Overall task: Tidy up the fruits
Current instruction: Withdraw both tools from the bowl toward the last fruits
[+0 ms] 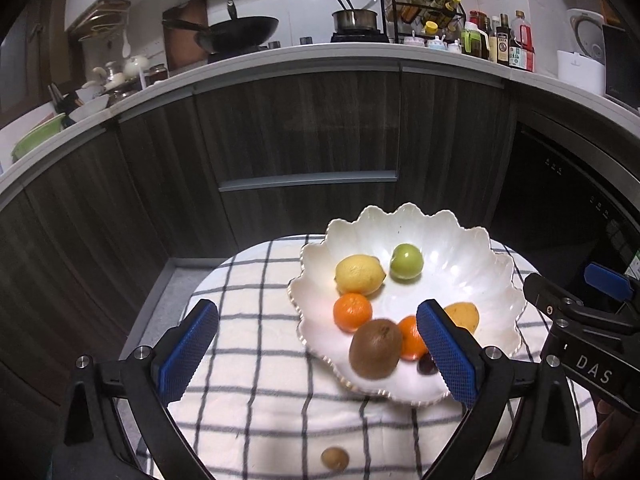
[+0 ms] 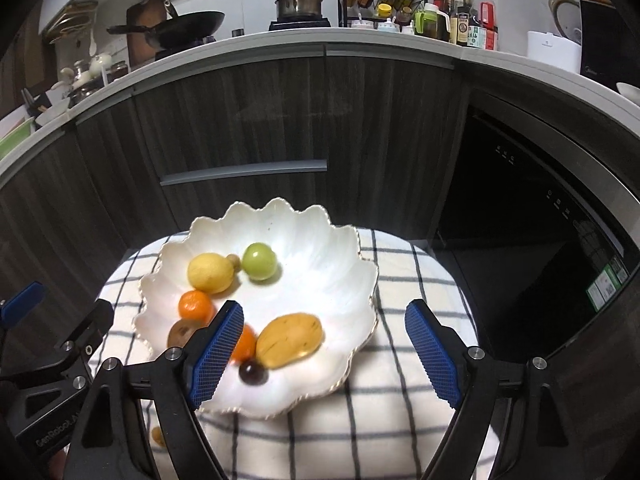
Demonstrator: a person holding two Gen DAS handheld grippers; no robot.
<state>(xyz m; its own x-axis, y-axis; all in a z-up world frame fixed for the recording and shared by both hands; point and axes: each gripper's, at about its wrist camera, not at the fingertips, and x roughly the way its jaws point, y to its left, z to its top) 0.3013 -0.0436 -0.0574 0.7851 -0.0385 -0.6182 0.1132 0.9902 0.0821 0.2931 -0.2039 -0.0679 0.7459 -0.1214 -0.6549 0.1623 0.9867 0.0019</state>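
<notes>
Both wrist views, fruit gathered in the bowl. We see the scalloped white bowl (image 1: 500,276) on a checked cloth (image 1: 256,320), holding a lemon (image 1: 359,274), a green fruit (image 1: 406,261), a mandarin (image 1: 352,312), a kiwi (image 1: 375,347), a second mandarin (image 1: 410,336) partly hidden behind it, a yellow mango (image 2: 289,339) and a dark grape (image 2: 253,372). One small brown fruit (image 1: 335,457) lies alone on the cloth, near the lower edge of the left view and well apart from the bowl.

The left gripper (image 1: 316,350) has its jaws spread wide with nothing clamped: the kiwi merely shows between them from behind. The right gripper (image 2: 326,350) is likewise spread and empty, the mango lying in the bowl behind its gap.

We judge the step in hand to be fetching the stray brown fruit, the last piece outside the bowl. To do it well, we would take it with the left gripper, which is nearer; lower the pads to either side of it, close to the cloth but not catching the cloth; close gently, since so small and round a piece may roll or squirt out; then carry it over the rim and release low, in the bare part of the bowl beyond the green fruit, so it neither bounces nor knocks the pile.
</notes>
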